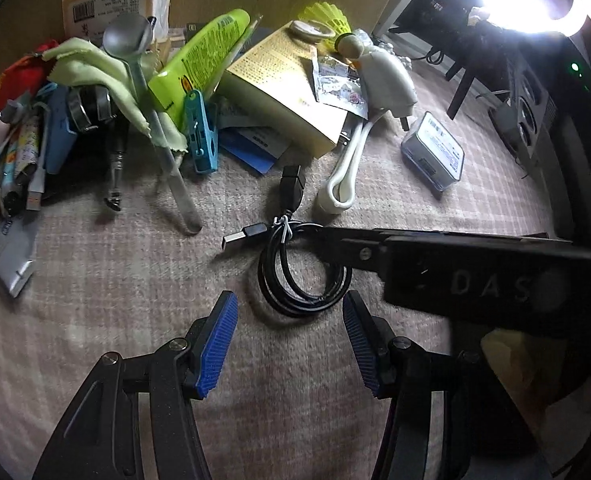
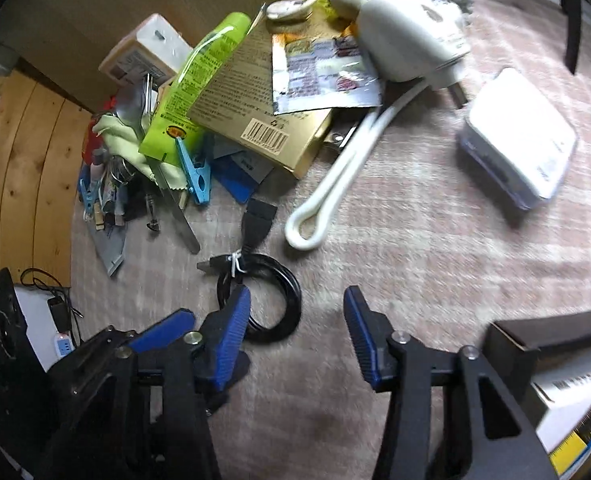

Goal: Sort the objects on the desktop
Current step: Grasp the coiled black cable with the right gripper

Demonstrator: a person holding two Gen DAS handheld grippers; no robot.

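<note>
Near the clutter's edge, on pink checked cloth (image 1: 135,280), lies a coiled black USB cable (image 1: 295,276), tie-bound for compactness. Left gripper (image 1: 289,340) and right gripper (image 2: 297,332) both hover released, flanking it, apparently preparing pickup.

one spoon (image 1: 129,46), one shuttlecock (image 1: 329,20) (yellow), one clothespin (image 1: 202,136)

Left claw (image 1: 289,344): blue pads apart, nothing between them, above the pink checked bench cover (image 1: 115,300).
Black USB cable (image 1: 295,264): coiled and tied, just beyond the pads.
Right claw (image 1: 335,246): reaches in from the right over the coil.
Far left: clutter with spoon (image 1: 129,46), green tube (image 1: 197,56), blue clip (image 1: 203,132).
Far right: clear case (image 1: 433,150).
</note>
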